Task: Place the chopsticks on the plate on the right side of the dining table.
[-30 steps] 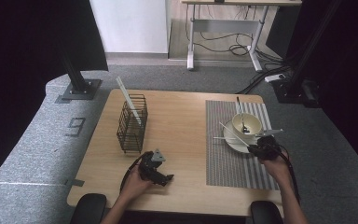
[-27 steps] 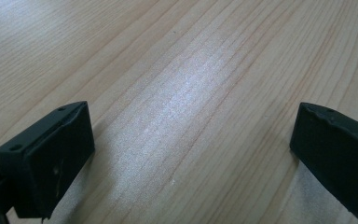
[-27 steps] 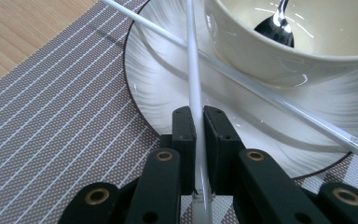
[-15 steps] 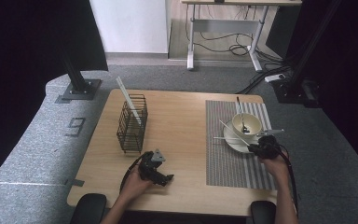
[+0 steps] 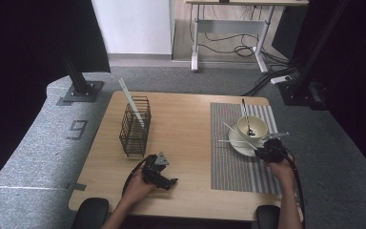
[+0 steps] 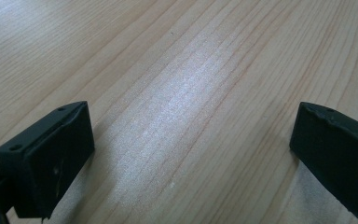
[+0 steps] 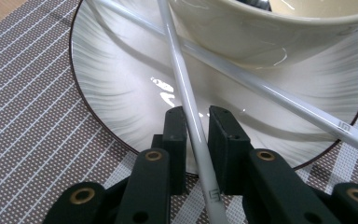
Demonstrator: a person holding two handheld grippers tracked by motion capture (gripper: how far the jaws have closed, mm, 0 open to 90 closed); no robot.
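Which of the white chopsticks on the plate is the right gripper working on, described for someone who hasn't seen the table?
On the striped placemat sits a grey plate carrying a cream bowl. Two white chopsticks cross on the plate below the bowl. The chopstick in question runs lengthwise between the jaws of the right gripper, which have just been opening; the other chopstick slants away to the side.

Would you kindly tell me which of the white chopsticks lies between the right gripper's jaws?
It is the chopstick running up between the right gripper, over the plate. The second chopstick crosses beneath it, slanting off right; a third stands in the wire basket.
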